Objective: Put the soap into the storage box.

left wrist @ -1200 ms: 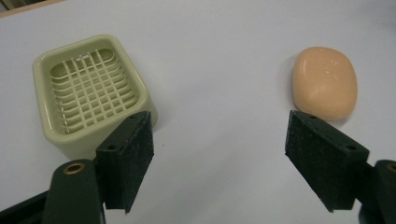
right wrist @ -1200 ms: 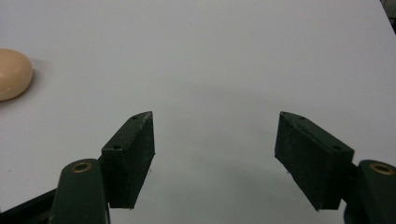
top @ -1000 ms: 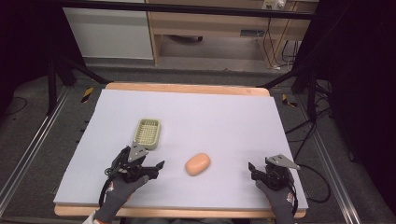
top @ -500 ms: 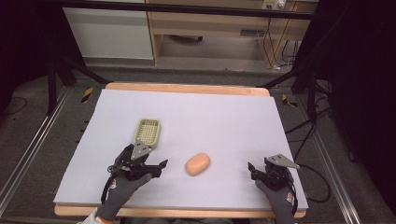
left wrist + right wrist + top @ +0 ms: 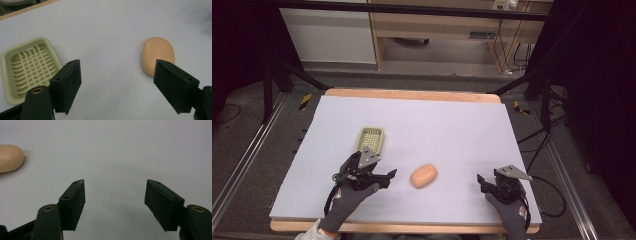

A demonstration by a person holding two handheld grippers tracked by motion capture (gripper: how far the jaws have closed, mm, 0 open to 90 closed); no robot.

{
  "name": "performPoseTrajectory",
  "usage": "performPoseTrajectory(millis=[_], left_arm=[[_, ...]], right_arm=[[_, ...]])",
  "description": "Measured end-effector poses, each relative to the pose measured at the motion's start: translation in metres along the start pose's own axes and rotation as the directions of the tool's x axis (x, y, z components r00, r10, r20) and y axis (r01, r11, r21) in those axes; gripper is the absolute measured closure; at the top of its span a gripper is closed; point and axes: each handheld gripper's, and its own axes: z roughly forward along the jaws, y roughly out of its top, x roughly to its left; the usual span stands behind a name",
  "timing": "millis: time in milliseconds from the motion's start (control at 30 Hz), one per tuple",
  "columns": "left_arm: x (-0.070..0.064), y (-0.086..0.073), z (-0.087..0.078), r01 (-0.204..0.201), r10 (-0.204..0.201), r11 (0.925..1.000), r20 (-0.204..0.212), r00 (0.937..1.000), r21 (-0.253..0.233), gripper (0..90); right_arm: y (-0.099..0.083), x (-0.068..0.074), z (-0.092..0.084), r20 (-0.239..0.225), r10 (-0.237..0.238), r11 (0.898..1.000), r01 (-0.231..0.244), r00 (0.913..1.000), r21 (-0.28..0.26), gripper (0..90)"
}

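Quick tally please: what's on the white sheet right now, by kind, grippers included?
Soap bar: 1
Soap dish: 1
Grippers: 2, left gripper and right gripper, both open with nothing between the jaws; the left's jaws have just been opening
Total: 4

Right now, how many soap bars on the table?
1. The soap bar lies bare on the table, between the left gripper and the right gripper, outside the soap dish, whose grid is empty.
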Motion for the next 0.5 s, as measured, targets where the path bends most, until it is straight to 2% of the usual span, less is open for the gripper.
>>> performPoseTrajectory(millis=[500], left_arm=[[-0.014,0.012,0.016,-0.022,0.022,0.9996,0.034,0.9992,0.016,20.9]], right_arm=[[0.001,0.001,0.001,-0.001,-0.006,1.0,0.006,1.0,-0.002,32.9]])
